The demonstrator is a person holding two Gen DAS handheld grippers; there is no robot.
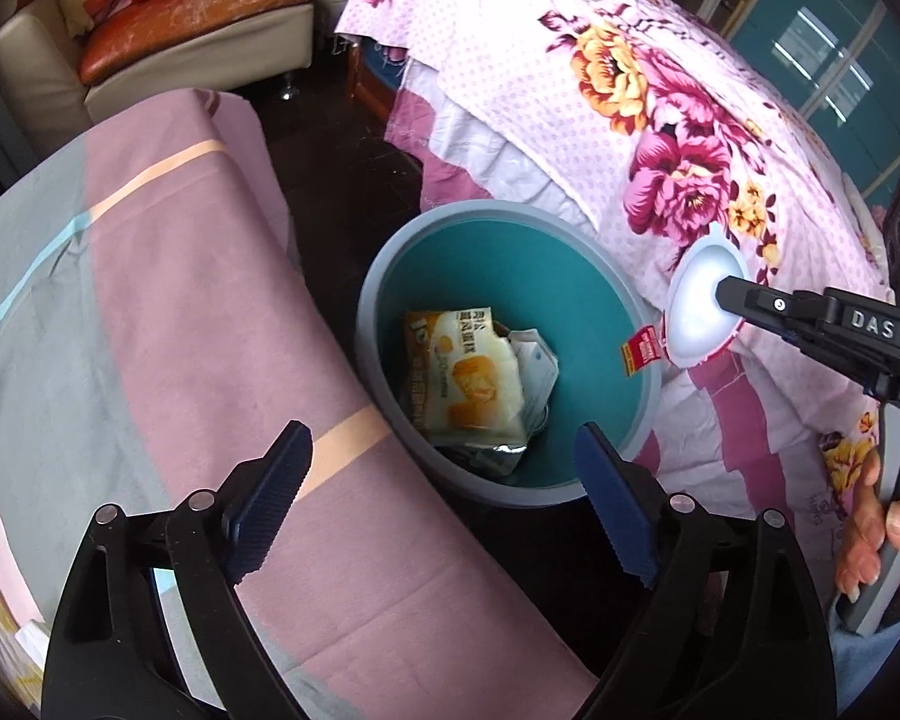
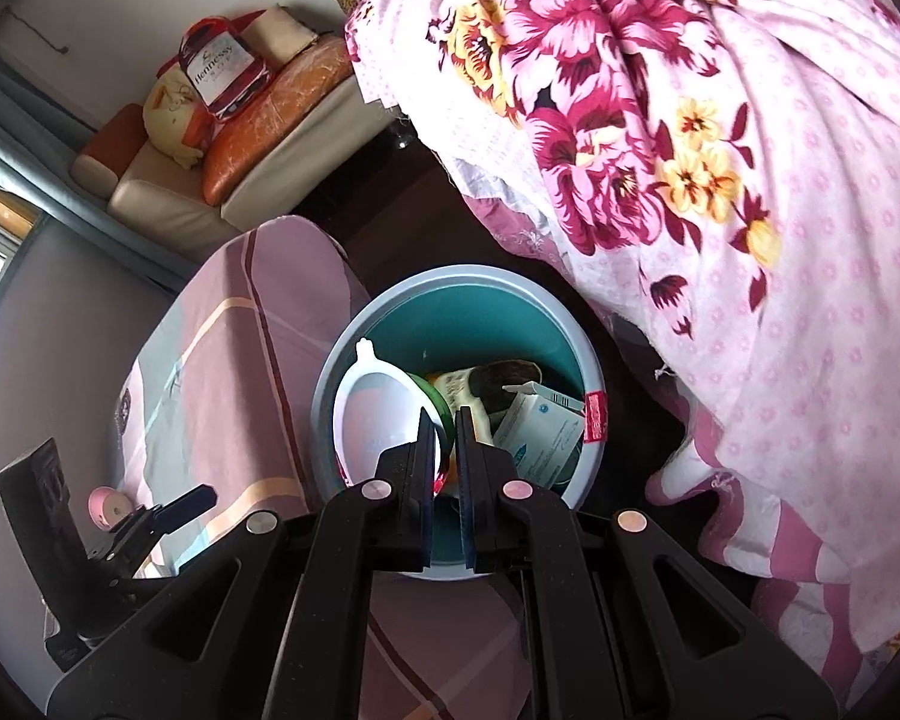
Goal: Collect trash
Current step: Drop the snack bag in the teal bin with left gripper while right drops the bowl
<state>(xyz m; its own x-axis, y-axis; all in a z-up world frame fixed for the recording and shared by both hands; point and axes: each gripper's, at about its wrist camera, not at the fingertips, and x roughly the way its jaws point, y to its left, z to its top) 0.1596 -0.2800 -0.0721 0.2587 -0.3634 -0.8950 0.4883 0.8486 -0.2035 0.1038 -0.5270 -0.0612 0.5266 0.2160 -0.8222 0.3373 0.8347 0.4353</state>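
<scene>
**White lid held over the bin; left gripper empty**

Much of the bin's (image 1: 498,252) contents is hard to read. From the left wrist view, an orange-and-white snack wrapper (image 1: 468,384) lies on top, with crumpled white and silvery packaging beneath it, only partly showing. From the right wrist view, the wrapper is mostly covered by the lid and the gripper's own fingers; a white-and-blue carton (image 2: 540,426) leans against the bin's inner wall, and a dark, rounded item behind it cannot be identified. A red tag (image 2: 594,417) sits on the bin's rim. The person shows only as a hand (image 1: 876,534) on the right gripper's handle, cut off by the frame edge.

The left gripper (image 1: 444,474) has its jaws spread wide above the near rim of the bin, with nothing between its ribbed blue pads (image 1: 282,468). No earlier view is given to compare.

The right gripper (image 2: 447,456) is closed tight on the edge of a white round lid (image 2: 378,414). The lid stands nearly on edge, and in the right wrist view it hangs over the bin's opening, on the side nearer the striped cloth (image 1: 180,276). In the left wrist view it appears against the floral bedspread (image 1: 660,90) just beyond the rim.

The bin stands on a dark floor between the striped cloth and the bedspread.
</scene>
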